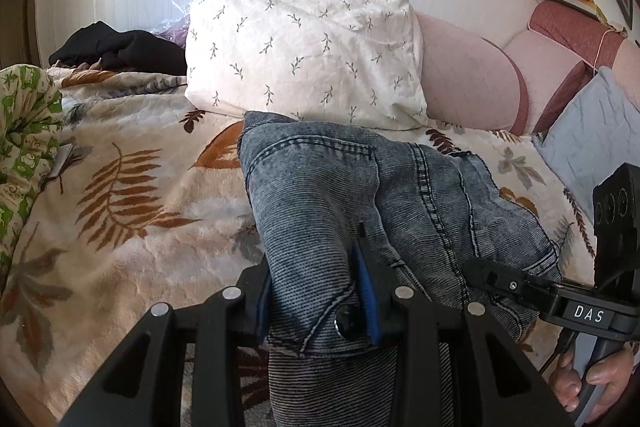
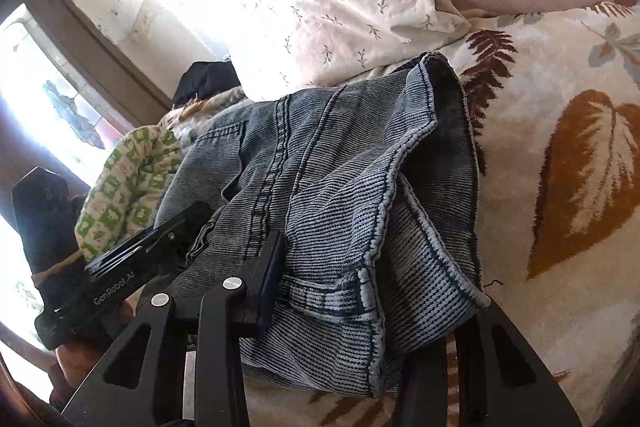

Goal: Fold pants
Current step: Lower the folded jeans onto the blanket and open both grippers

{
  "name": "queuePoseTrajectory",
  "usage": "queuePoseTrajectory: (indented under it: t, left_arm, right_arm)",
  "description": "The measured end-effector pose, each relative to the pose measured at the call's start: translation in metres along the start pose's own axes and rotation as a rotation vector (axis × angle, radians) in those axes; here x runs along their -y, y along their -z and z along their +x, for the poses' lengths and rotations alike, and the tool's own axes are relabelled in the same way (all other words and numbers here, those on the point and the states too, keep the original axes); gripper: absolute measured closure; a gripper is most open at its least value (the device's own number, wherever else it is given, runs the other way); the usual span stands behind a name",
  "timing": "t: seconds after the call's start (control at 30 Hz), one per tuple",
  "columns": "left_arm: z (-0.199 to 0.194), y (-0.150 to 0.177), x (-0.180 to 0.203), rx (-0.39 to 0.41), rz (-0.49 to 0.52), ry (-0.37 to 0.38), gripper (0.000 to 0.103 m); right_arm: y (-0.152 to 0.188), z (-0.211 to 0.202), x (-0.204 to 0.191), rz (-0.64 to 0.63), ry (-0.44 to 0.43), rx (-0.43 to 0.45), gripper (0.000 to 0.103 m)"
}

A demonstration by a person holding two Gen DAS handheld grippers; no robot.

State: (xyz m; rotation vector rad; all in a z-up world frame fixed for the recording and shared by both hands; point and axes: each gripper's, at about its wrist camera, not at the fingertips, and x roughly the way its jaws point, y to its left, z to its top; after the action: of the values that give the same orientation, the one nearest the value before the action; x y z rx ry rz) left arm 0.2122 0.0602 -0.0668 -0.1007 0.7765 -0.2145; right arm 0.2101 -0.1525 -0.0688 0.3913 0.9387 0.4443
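Gripping the jeans [image 1: 320, 195] at the waistband, my left tool [image 1: 316, 311] is clenched on the denim. My right tool [image 2: 360, 307] clamps another bunched section. Jeans lie on the bed [image 1: 132, 227], touching the pillow [image 1: 304, 43].

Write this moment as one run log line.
left gripper: shut on jeans | right gripper: shut on jeans | jeans: bunched on bedspread
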Motion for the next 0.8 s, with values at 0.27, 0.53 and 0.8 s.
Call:
queuePoseTrajectory:
  t: [0.27, 0.53, 0.8]
  left_arm:
    - [0.008, 0.008, 0.006, -0.012, 0.037, -0.052, 0.065]
    - [0.016, 0.015, 0.014, -0.015, 0.103, -0.118, 0.063]
    - [0.022, 0.018, 0.018, -0.006, 0.133, -0.182, 0.052]
  right_arm:
    - [0.005, 0.009, 0.004, -0.003, 0.033, -0.026, 0.067]
    - [0.008, 0.017, 0.013, 0.029, 0.048, -0.043, 0.060]
    - [0.012, 0.021, 0.024, 0.065, 0.049, -0.049, 0.047]
